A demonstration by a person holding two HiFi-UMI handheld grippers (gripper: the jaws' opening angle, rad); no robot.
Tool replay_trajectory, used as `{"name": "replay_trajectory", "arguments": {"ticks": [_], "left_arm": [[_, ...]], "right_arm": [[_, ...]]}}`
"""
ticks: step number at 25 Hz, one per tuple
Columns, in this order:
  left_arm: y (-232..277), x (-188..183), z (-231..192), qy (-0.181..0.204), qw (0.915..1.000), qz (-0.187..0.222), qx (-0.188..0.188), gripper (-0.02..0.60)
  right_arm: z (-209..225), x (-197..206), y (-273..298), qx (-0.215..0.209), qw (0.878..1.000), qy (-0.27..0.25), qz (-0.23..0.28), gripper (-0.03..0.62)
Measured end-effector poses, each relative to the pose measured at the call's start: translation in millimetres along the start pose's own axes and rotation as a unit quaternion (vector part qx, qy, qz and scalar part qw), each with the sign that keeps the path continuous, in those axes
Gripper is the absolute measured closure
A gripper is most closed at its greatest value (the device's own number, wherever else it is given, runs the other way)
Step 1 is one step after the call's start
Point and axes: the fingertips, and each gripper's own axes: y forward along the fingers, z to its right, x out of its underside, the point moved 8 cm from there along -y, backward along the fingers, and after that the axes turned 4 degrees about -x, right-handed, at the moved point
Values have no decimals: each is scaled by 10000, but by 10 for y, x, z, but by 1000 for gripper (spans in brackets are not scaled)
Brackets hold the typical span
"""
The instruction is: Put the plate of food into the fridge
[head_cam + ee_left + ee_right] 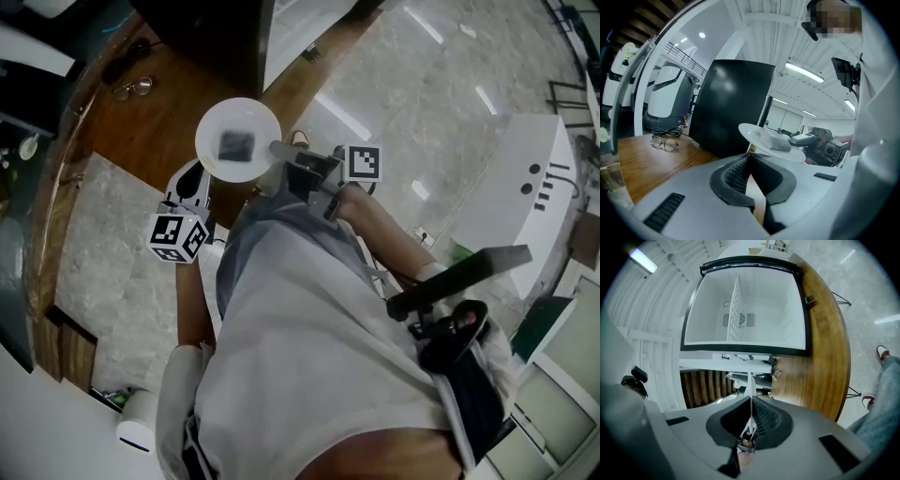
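A white plate carries a wrapped piece of food and hangs in the air above the wooden counter. My right gripper is shut on the plate's near rim. In the right gripper view that rim shows edge-on as a thin white line between the pads. Beyond it the fridge stands open, white inside, with a wire shelf. My left gripper hovers just below and left of the plate, shut with nothing in it.
A pair of glasses and a coiled cable lie on the wooden counter. A black cabinet stands behind the plate. A white machine stands on the floor to the right. My own legs and shoes are below.
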Motion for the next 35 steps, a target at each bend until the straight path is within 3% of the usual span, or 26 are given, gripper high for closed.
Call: {"name": "replay_trajectory", "arguments": {"ticks": [10,15,20,23,29,35], "left_arm": [[533,-274,525,159,9975,111,682,563],[862,-407,850,543,9958,260,685,563],[1713,-687,1445,360,9955,287,832,563],[2198,-874,1817,411,9957,278,777,563],[2400,-1158,2019,904,9937,405,526,563],[2573,-1384,2136,808,9933,781,249,563]], "right_arm": [[-273,-447,-584,-78,9997,9,236,571],[-375,-732,-885,-85,9993,-56,369,571],[-497,-1569,-1475,-116,9986,63,507,570],[-558,-2089,-1832,-178,9983,111,541,569],[-681,-2505,-1939,-310,9984,88,473,569],[-788,-3007,-1875,-546,9980,16,303,569]]}}
